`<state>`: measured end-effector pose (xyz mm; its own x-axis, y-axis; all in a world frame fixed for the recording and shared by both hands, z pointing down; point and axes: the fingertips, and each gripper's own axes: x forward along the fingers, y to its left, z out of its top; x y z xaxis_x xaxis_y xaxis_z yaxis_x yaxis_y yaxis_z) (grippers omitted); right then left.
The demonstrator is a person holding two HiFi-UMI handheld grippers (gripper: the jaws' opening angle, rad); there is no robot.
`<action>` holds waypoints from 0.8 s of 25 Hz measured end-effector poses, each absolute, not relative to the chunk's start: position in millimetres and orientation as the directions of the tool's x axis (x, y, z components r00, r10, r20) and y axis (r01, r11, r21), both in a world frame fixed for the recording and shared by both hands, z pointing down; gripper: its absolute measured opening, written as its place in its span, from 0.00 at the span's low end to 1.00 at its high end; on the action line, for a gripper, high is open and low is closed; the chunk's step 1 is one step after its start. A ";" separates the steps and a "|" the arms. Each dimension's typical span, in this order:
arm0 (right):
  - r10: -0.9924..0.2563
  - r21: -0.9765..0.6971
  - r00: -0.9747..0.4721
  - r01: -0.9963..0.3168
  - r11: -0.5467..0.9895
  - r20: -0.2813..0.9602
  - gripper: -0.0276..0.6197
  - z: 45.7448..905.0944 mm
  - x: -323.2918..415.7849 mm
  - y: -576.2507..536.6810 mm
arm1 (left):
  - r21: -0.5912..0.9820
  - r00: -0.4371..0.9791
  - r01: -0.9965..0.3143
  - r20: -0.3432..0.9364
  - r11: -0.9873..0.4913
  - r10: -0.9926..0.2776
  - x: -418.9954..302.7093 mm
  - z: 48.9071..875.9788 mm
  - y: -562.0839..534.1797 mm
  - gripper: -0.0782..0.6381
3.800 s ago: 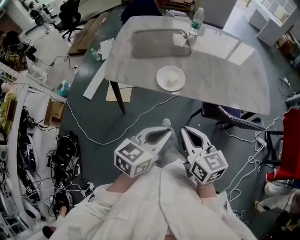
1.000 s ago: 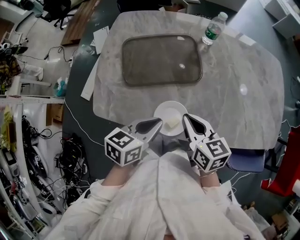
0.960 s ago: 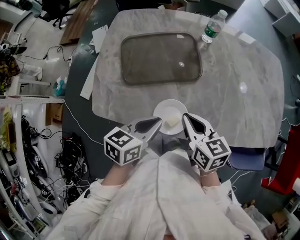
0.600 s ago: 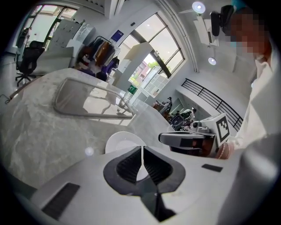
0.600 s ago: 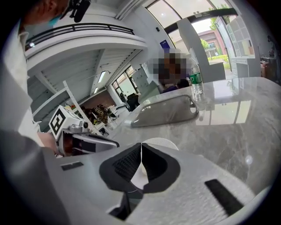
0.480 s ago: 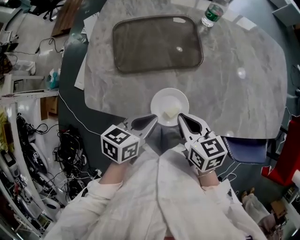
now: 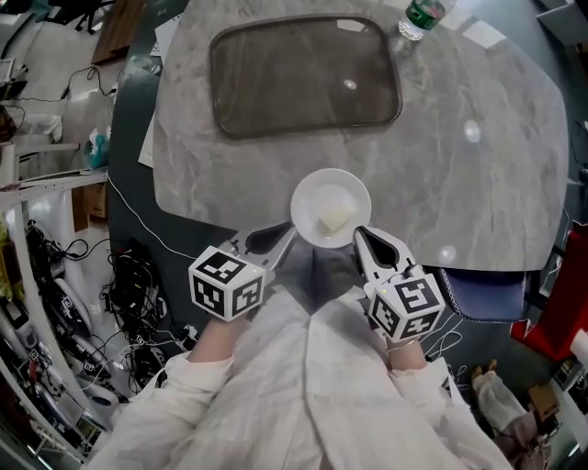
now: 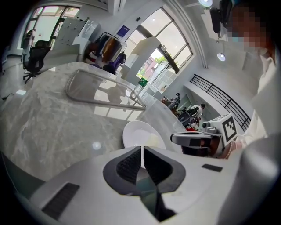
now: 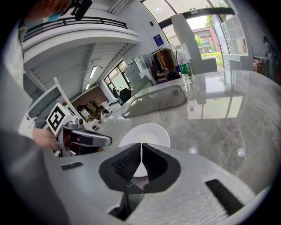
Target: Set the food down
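Observation:
A white plate (image 7: 317, 195) with a pale piece of food (image 7: 336, 218) on it rests on the grey marble table (image 7: 478, 174), close to the near edge. My left gripper (image 7: 281, 239) is shut, its tips just off the plate's near left rim. At the near right rim sits my right gripper (image 7: 360, 240), also shut. In the left gripper view the plate (image 8: 137, 133) lies just beyond the closed jaws of the left gripper (image 8: 142, 152). The right gripper view shows the plate (image 9: 148, 131) ahead of the right gripper (image 9: 141, 151). I see nothing held in either.
A large dark rectangular tray (image 7: 303, 69) lies on the table beyond the plate. A water bottle (image 7: 421, 13) stands at the far right corner. A blue chair seat (image 7: 478, 292) is under the table's right edge. Cables (image 7: 138, 285) cover the floor at left.
The table and plate have drawn closer in the head view. Both grippers have sunk, from overlapping the plate's near side to just off its near rim. Both stayed shut; the plate stayed put.

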<state>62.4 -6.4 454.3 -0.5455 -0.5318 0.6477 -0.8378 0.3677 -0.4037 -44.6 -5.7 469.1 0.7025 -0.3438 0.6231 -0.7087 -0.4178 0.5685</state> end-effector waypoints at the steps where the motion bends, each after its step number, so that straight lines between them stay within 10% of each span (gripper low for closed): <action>1: -0.528 -0.409 -0.549 -0.836 0.367 0.648 0.05 456.1 62.5 -6.3 | 0.568 0.699 -0.712 0.628 -0.412 -0.341 -45.4 471.8 -5.3 0.14; 20: -0.502 -0.410 -0.512 -0.859 0.307 0.697 0.23 487.5 82.7 -2.2 | 0.570 0.658 -0.753 0.654 -0.329 -0.373 -48.4 492.4 -1.5 0.15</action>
